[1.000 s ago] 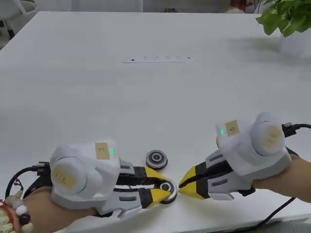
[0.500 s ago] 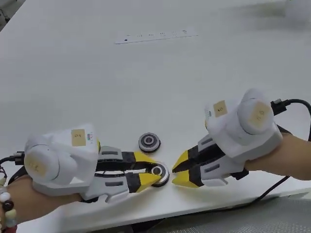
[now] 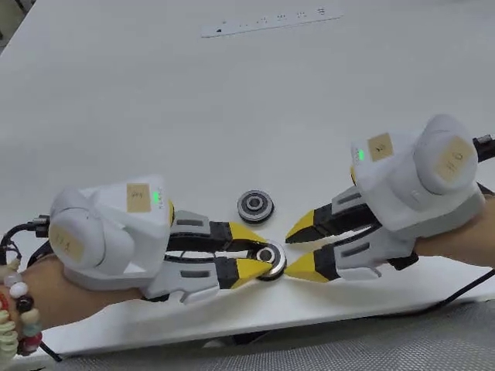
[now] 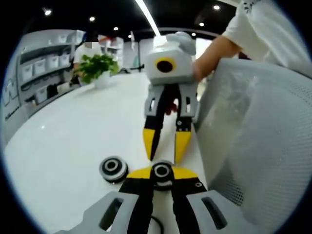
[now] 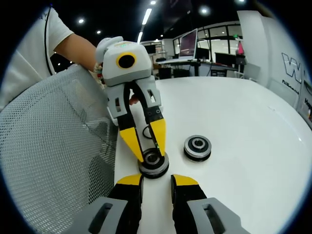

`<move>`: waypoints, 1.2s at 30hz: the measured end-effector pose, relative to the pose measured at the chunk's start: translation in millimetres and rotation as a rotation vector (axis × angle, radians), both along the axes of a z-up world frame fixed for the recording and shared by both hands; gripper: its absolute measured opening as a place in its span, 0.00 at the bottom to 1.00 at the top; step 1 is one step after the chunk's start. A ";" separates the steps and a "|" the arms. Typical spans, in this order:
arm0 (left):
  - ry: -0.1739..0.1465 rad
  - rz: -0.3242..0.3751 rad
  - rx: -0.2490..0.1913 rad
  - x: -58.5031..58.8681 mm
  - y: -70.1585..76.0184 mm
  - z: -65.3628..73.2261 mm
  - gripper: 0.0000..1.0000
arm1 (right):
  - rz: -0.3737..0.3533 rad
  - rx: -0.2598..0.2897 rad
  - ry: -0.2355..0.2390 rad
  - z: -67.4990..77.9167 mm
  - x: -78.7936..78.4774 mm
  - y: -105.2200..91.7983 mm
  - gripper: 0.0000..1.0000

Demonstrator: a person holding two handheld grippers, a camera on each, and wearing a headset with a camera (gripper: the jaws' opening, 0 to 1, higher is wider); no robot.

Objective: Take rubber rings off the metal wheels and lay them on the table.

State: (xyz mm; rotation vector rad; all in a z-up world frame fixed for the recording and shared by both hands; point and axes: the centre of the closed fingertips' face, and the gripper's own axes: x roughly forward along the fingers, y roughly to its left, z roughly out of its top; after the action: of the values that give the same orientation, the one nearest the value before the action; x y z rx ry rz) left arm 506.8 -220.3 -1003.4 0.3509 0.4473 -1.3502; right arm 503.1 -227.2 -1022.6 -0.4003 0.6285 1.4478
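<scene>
The left gripper (image 3: pixel 260 253) pinches a wheel (image 3: pixel 271 258) between its yellow tips, close to the near edge of the bench (image 3: pixel 155 116). The right gripper (image 3: pixel 288 253) faces it with its jaws spread, tips just beside the wheel on the opposite side, not gripping. A second wheel (image 3: pixel 254 205) lies flat a little farther in from that edge, apart from both tools.

Each wheel is a small disc: a bright metal hub with a bearing-like centre, and a dark ring (image 5: pixel 197 156) around the rim.

The metal looks stiff and likely dense for its size, so it should stay put while clamped. The ring is probably soft, stretchy and grippy. The best hold is likely on its outer edge, peeling it sideways off the rim.
</scene>
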 end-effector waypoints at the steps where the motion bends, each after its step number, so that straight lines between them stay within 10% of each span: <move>1: 0.001 0.003 -0.001 0.2 0.3 -0.1 0.14 | 0.002 0.003 0.000 -0.8 0.2 0.1 0.21; 29: 0.023 0.038 -0.030 0.7 -2.7 0.0 0.14 | 0.021 0.052 -0.014 -1.3 -2.1 9.4 0.20; 36: 0.105 0.077 -0.045 6.3 -3.9 0.7 0.09 | 0.017 0.048 -0.014 -1.5 -1.6 8.1 0.19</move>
State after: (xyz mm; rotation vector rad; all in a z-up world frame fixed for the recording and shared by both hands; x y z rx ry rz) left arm 513.1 -224.2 -1002.7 0.2240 0.5119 -1.3058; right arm 501.4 -219.1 -1024.2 -0.3792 0.5790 1.4723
